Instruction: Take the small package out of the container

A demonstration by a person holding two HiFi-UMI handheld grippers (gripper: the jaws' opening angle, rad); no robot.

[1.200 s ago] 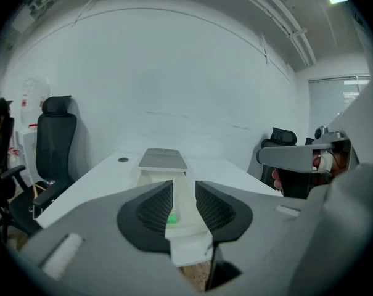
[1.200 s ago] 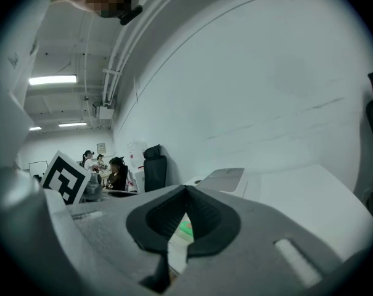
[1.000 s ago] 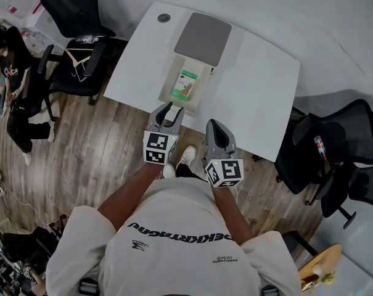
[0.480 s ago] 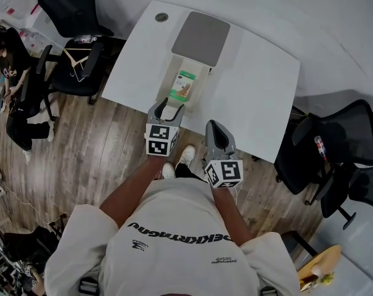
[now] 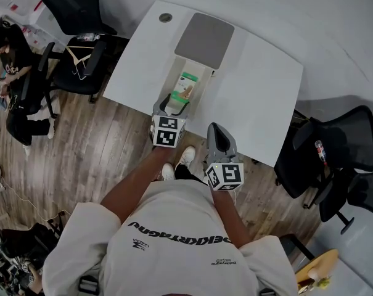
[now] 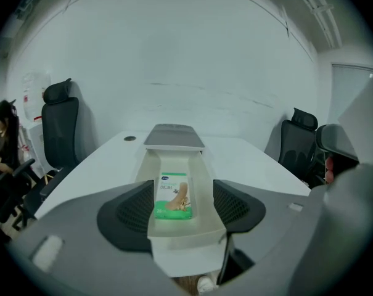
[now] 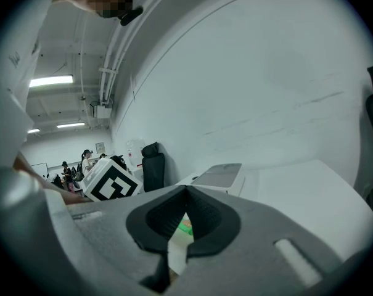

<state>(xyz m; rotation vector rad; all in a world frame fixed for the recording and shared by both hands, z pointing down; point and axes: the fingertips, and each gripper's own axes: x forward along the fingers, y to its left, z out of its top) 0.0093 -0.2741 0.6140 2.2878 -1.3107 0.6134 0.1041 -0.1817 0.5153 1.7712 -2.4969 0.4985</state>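
A small green-and-white package (image 5: 186, 86) (image 6: 173, 196) lies flat in a narrow cream container (image 5: 197, 68) (image 6: 186, 233) on the white table (image 5: 260, 85). A grey lid (image 5: 204, 40) rests at the container's far end. My left gripper (image 5: 169, 102) (image 6: 183, 205) is at the container's near end. Its jaws are opening and stand on either side of the container walls, apart from the package. My right gripper (image 5: 216, 129) (image 7: 186, 193) hangs over the table's near edge to the right, shut on nothing. In the right gripper view only a green corner of the package (image 7: 185, 228) shows.
Black office chairs (image 5: 81, 17) stand at the left and at the right (image 5: 340, 140) of the table. A person (image 5: 13, 60) sits far left. A round grommet (image 5: 165, 17) is in the table's far corner. Below the near edge lies wooden floor (image 5: 87, 159).
My left gripper has moved forward to the container's near end and its jaws have spread wider. The right gripper has hardly moved.
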